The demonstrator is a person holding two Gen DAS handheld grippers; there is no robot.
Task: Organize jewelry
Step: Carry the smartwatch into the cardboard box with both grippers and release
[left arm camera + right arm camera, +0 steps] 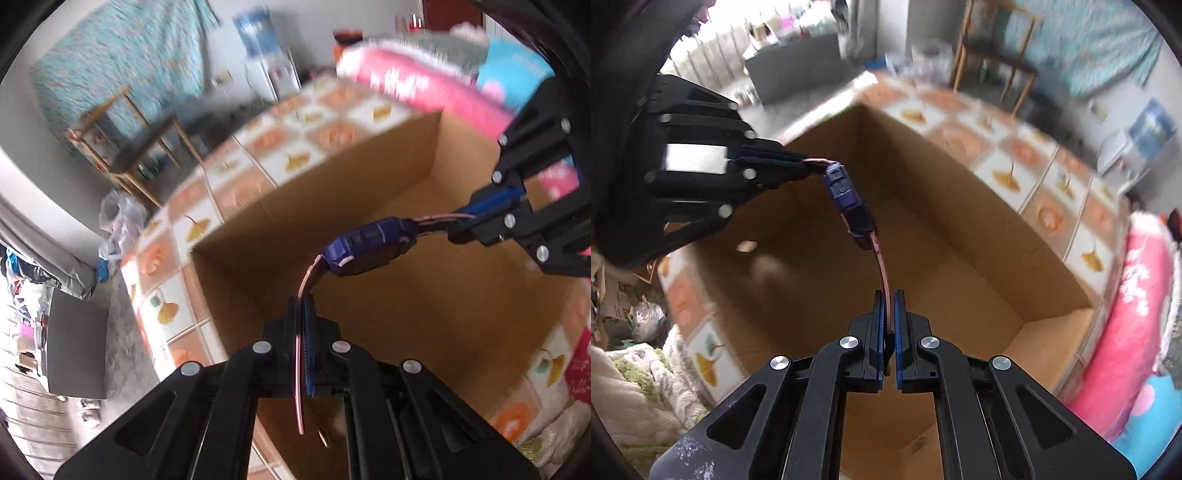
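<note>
Together, both grippers are gripping one watch.
Left gripper (301, 325) and right gripper (889, 314) are each pinching a thin pink strap end; the blue rectangular watch (369, 247) is hanging between them over the cardboard box (461, 295).

- My left gripper (301, 314) points steeply down, its jaws pressed together on one end of a thin pink strap.
- My right gripper (889, 310) also tilts steeply down, jaws clamped on the other end of that strap.
- From my left jaws, the right gripper sits ahead and to the right, tips aimed inward.
- From my right jaws, the left gripper sits ahead and to the left, well apart.
</note>
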